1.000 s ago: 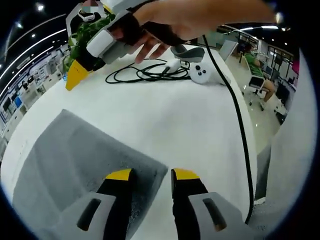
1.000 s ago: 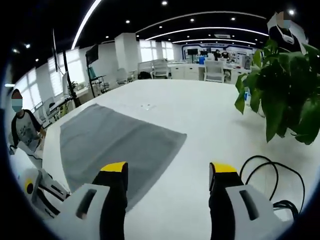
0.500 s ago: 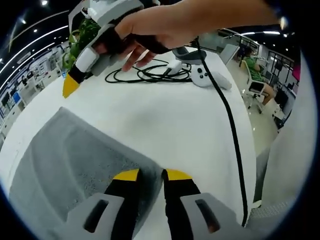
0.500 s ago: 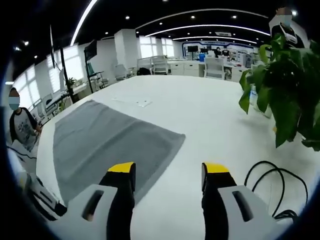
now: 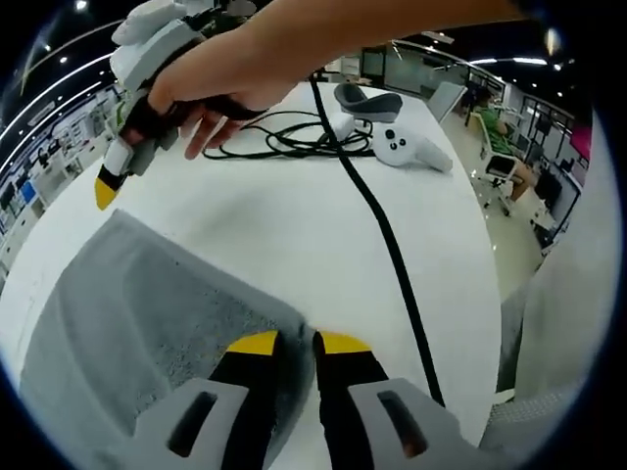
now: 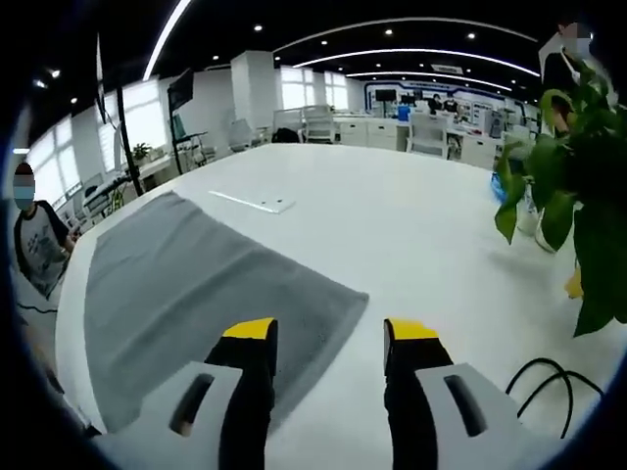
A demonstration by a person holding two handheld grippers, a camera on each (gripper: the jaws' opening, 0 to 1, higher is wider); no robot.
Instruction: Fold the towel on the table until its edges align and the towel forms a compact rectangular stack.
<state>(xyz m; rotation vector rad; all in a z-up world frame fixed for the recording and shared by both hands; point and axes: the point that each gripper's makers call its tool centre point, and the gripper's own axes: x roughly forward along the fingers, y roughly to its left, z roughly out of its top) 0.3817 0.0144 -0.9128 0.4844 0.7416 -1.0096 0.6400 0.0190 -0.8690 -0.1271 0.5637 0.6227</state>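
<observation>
On a white table (image 6: 421, 225) a grey towel (image 6: 196, 284) lies spread flat in a single layer, not yet folded. In the left gripper view, the left gripper (image 5: 289, 345) sits low at one corner of the towel (image 5: 147, 323), its yellow-tipped jaws drawn almost together with the corner's edge between them; whether the cloth is actually pinched cannot be told for sure, but the near-closed jaws suggest a grip on that corner. In the right gripper view, the right gripper (image 6: 328, 333) hangs just above the neighbouring corner, jaws partly apart with a clear gap, and the towel's edge lies under the left jaw; it holds nothing. The same gripper appears in the left gripper view as a grey body with a yellow tip, held in a person's hand (image 5: 230, 73) and trailing a black cable (image 5: 387, 255) across the table. Taking both corners of one short edge would likely let the person carry that edge over to the opposite one for the first fold. Beyond the towel lie a coil of black cord (image 5: 284, 137), a white controller (image 5: 411, 149) and a leafy plant (image 6: 578, 196), well apart from it.
</observation>
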